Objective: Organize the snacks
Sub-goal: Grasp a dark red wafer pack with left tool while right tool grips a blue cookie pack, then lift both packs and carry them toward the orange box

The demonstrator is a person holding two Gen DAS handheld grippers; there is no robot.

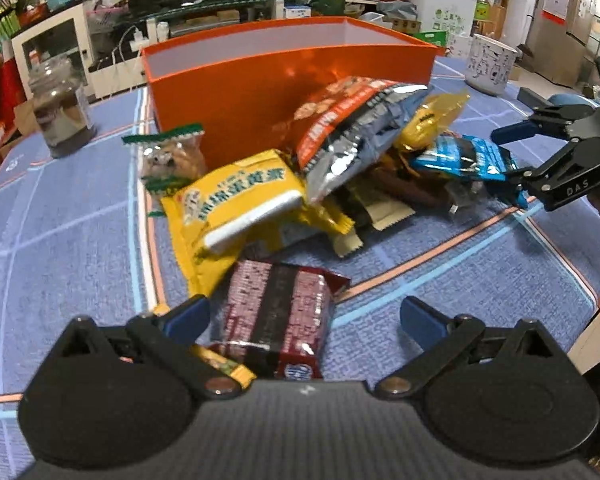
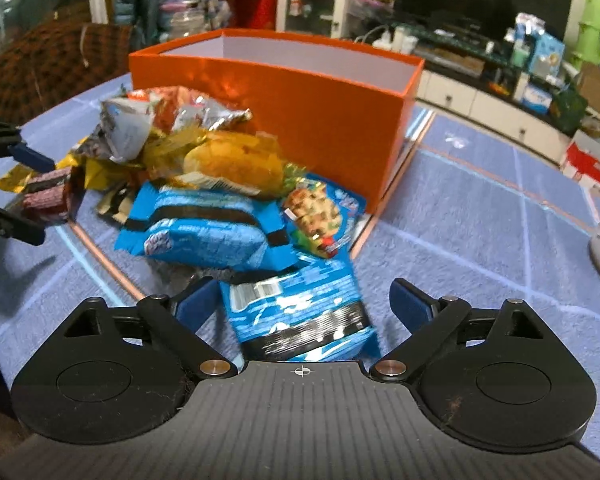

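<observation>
Blue-clothed desk, snack pile beside empty orange box: left gripper spread over maroon packet, right gripper spread astride blue packet; pickup stage, closing next.

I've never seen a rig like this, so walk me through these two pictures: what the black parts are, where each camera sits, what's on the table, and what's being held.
A person holds one two-finger claw in each hand, and each carries a camera looking out along its fingers.

Left camera: the left claw is open over a dark red snack pack. The right claw shows at the side.

Right camera: the right claw is open, straddling a blue snack bag.

On the blue tablecloth lies a snack pile, including a yellow packet, before an open orange box. A jar and white cup stand nearby.

Nothing is gripped yet.
</observation>
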